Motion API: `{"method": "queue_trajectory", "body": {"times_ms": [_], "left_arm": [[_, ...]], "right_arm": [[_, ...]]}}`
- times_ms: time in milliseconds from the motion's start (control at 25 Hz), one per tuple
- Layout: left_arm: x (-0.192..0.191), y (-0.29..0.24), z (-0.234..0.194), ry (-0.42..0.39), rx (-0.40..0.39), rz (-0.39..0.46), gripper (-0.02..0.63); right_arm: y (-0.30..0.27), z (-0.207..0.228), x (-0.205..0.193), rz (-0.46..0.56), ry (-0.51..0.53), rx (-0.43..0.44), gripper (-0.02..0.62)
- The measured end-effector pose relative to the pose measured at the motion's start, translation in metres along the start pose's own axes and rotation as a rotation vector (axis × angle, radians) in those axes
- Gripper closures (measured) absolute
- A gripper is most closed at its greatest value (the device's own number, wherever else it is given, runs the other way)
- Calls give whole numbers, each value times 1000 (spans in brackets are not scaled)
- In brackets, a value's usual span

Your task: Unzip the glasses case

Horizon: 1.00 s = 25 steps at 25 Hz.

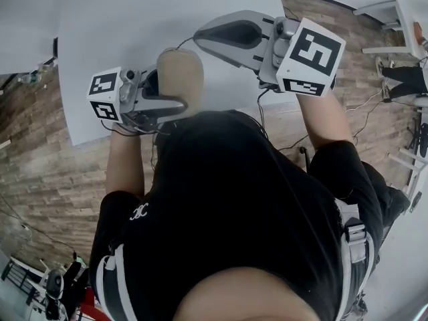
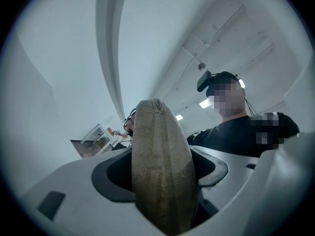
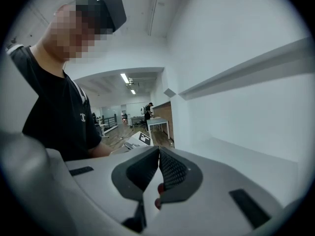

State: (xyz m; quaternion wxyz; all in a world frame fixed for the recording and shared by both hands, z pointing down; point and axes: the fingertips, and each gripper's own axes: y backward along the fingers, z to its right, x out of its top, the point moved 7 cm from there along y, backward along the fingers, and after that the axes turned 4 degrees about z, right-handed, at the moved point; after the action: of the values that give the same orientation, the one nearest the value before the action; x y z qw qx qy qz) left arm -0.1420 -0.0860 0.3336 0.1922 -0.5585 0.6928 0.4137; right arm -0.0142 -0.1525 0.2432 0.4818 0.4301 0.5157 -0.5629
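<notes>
A tan fabric glasses case (image 1: 180,79) stands upright in my left gripper (image 1: 175,93), which is shut on its lower half. In the left gripper view the case (image 2: 158,146) fills the gap between both grey fingers (image 2: 110,178), its seam end pointing up. My right gripper (image 1: 199,36) hovers just above and to the right of the case top, jaws shut with the tips meeting (image 3: 159,149). In the head view a thin cord (image 1: 180,43) runs from the case top toward those tips; I cannot tell whether it is pinched. A small red bit (image 3: 160,188) shows behind the tips.
A white table (image 1: 134,19) lies under both grippers, its near edge over the wood floor (image 1: 40,152). Cables (image 1: 294,142) trail on the floor by the person's legs. White furniture (image 1: 388,12) and another person's legs (image 1: 404,75) are at the far right.
</notes>
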Motion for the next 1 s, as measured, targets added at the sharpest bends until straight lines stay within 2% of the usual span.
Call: {"method": "queue_trajectory", "body": {"times_ms": [200, 600, 1000], "left_arm": [[-7, -3, -10, 36, 67, -5, 282], [-4, 3, -9, -23, 143, 17, 301], [2, 20, -12, 13, 134, 132, 311]], "right_arm": [[4, 7, -11, -31, -45, -80, 575], [8, 8, -18, -32, -13, -119, 575], [11, 11, -30, -34, -38, -136, 575]]}}
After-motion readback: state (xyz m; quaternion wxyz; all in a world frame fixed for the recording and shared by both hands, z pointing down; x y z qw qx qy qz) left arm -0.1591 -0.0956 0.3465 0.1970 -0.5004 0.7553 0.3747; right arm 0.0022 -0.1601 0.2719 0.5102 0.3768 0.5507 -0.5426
